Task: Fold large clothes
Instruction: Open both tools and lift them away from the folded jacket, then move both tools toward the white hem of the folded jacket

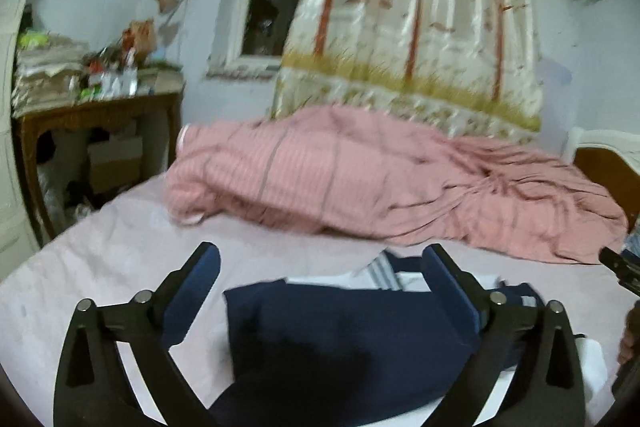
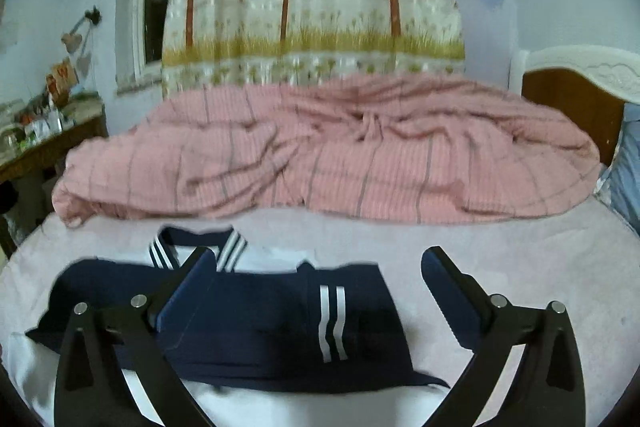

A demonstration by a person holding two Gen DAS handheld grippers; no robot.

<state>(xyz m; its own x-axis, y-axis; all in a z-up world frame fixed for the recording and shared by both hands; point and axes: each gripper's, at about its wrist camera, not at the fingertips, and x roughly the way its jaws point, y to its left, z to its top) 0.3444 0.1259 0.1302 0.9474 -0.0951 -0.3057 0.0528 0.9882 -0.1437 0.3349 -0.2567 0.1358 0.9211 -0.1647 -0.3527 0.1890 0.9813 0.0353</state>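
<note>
A navy and white garment (image 2: 260, 323) lies flat on the pale pink bed sheet (image 2: 520, 267), its striped collar (image 2: 192, 251) toward the far side and both navy sleeves folded across the white body. My right gripper (image 2: 320, 267) is open and empty above the folded sleeve with two white stripes (image 2: 332, 323). In the left wrist view the same garment (image 1: 340, 339) shows as a navy fold under my left gripper (image 1: 320, 263), which is open and empty just above it.
A rumpled pink checked duvet (image 2: 328, 155) lies across the far half of the bed. A cluttered wooden side table (image 1: 100, 107) stands at the left. The headboard (image 2: 576, 95) is at the right. A tree-print curtain (image 2: 312, 7) hangs behind.
</note>
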